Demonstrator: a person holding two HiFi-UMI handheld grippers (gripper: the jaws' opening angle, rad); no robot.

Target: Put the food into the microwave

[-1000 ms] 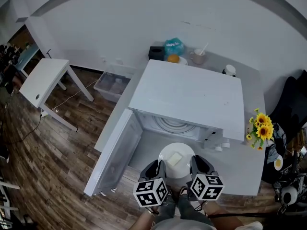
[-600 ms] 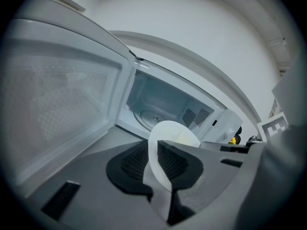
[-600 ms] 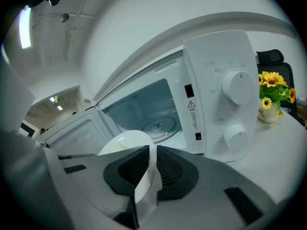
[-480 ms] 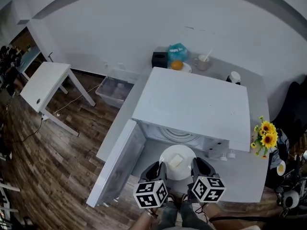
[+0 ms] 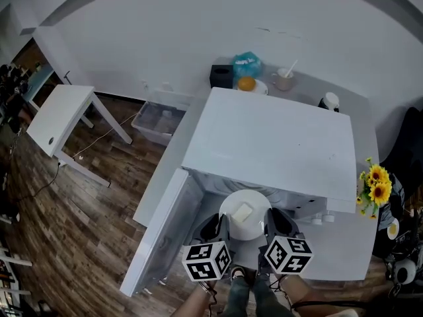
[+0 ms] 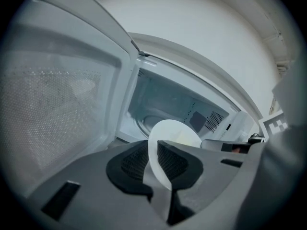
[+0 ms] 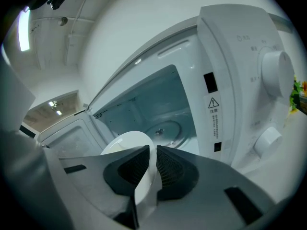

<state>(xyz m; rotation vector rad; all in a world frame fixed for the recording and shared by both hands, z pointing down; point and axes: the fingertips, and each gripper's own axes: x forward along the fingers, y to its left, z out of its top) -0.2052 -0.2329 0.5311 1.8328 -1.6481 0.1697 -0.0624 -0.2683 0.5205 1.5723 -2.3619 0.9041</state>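
Carried forward since a second ago, closer to the mouth of the boxy white microwave oven: round white plate with a pale yellow block of food, now at lower centre of the head view, its far rim at the oven's opening.

At far left, small white side table on dark wood-plank flooring; just right of it, clear plastic storage bin against the wall.

At lower left, white microwave door swung wide open.

Left gripper clamped on the plate's left rim, thin white edge pinched between dark ribbed pads in the left gripper view, oven cavity beyond.

Right gripper clamped likewise on the plate's right rim, plate held level between the two.

Seen past the jaws in the right gripper view, round glass turntable bare on the cavity floor, and at right a white control panel with two round dials.

At far right of the head view, bunch of yellow sunflowers beside the oven.
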